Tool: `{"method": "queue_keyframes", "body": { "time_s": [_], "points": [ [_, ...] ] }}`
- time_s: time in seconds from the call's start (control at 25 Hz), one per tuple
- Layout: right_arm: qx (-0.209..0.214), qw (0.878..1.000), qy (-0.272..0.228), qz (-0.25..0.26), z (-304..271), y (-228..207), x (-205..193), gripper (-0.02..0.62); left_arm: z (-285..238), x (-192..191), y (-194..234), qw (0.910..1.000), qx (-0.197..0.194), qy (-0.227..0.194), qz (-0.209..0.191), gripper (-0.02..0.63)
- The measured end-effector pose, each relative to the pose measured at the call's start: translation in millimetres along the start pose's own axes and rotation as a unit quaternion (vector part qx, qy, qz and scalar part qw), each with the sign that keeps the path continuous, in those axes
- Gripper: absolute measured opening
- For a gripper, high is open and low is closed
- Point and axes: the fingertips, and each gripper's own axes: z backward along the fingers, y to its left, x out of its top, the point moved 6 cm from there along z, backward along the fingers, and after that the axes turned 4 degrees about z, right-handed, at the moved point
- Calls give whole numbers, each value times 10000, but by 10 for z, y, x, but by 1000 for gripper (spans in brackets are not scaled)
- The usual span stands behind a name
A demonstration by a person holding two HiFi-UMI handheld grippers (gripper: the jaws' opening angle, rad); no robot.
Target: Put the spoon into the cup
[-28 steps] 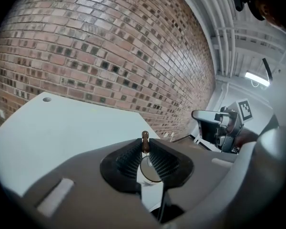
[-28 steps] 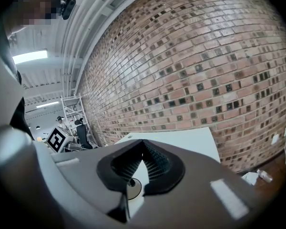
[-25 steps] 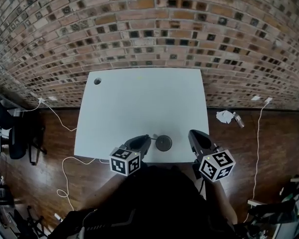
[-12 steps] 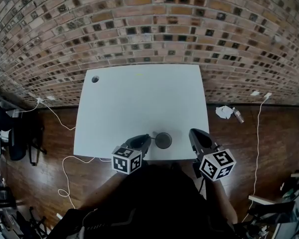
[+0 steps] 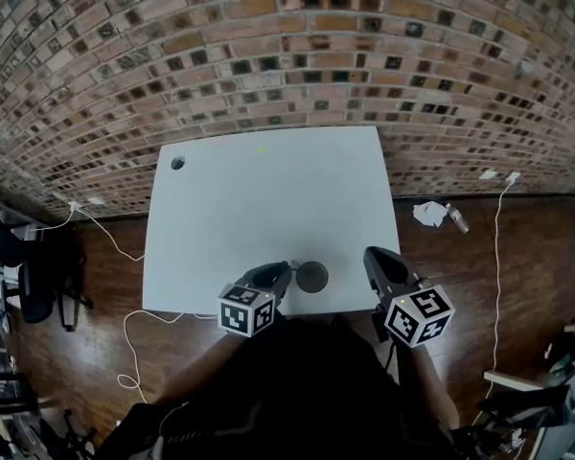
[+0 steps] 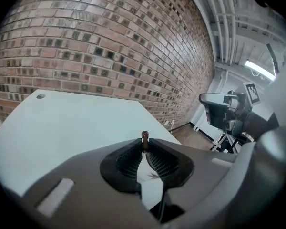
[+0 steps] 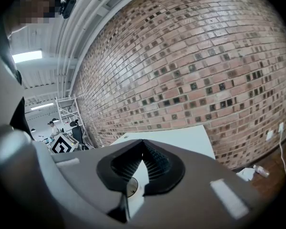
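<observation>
The left gripper [image 6: 145,145] has its fingers [image 6: 127,162] pinched nearly together on a thin brown spoon [image 6: 145,136]. Only the rounded end of the spoon pokes up above the fingertips. The rest of it runs down between the ribbed pads and I can't make it out from here. So the spoon is off the bench [image 5: 268,199] and clamped in that hand, not in the cup [image 5: 312,276].

From overhead, the cup is a small dark round one standing near the bench's front edge. It sits just beside the left fingertips, on their right, and I can't tell whether they touch it.

The right gripper [image 7: 143,144] has its fingers closed tip to tip, with nothing caught between them. Below the tips, the gap between them shows part of the cup's rim. This gripper hangs at the front right corner of the bench, apart from the cup.

The rest of the white bench top is bare except for a round hole near the far left corner. A brick wall [image 5: 268,56] rises behind it, and cables trail over the wooden floor [image 5: 479,266] on both sides.
</observation>
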Motion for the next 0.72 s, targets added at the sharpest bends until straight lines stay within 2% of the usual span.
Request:
{"method": "queue_keyframes", "body": {
  "time_s": [0.4,0.72],
  "points": [
    [0,10000,-12,0,15,-16,2,6,-63,-52,-17,9998,-31,119,-125,41],
    [0,10000,-70,10,88,21,20,6,-27,-115,-21,9999,-13,157,-63,41]
  ]
}}
